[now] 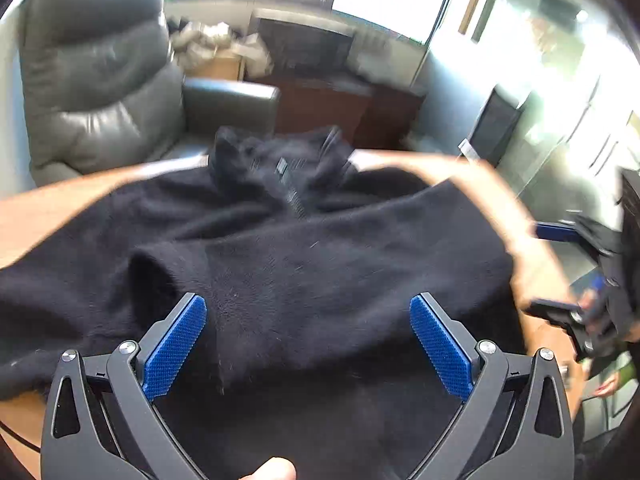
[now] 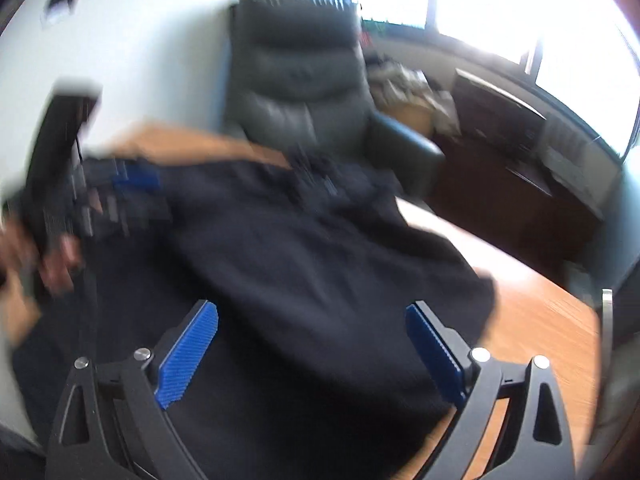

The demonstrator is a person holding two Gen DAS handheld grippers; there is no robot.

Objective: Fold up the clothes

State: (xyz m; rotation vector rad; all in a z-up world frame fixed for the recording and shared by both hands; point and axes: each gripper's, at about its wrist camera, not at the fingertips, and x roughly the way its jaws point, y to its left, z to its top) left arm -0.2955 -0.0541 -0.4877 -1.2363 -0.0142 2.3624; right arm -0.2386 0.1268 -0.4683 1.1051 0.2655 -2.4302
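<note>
A black fleece garment (image 1: 304,248) lies spread and rumpled on a wooden table (image 1: 48,208), its collar and label at the far side. My left gripper (image 1: 308,320) is open and empty, hovering over the garment's near edge. In the blurred right wrist view the same garment (image 2: 320,264) covers the table (image 2: 540,320). My right gripper (image 2: 312,332) is open and empty above the garment's near right part. The right gripper also shows at the right edge of the left wrist view (image 1: 576,320). The left gripper shows blurred at the left of the right wrist view (image 2: 112,200).
A grey leather armchair (image 1: 100,80) stands behind the table. A dark wooden cabinet (image 1: 332,104) with boxes and clutter sits under bright windows. The table's curved right edge (image 1: 532,248) is bare wood beside the garment.
</note>
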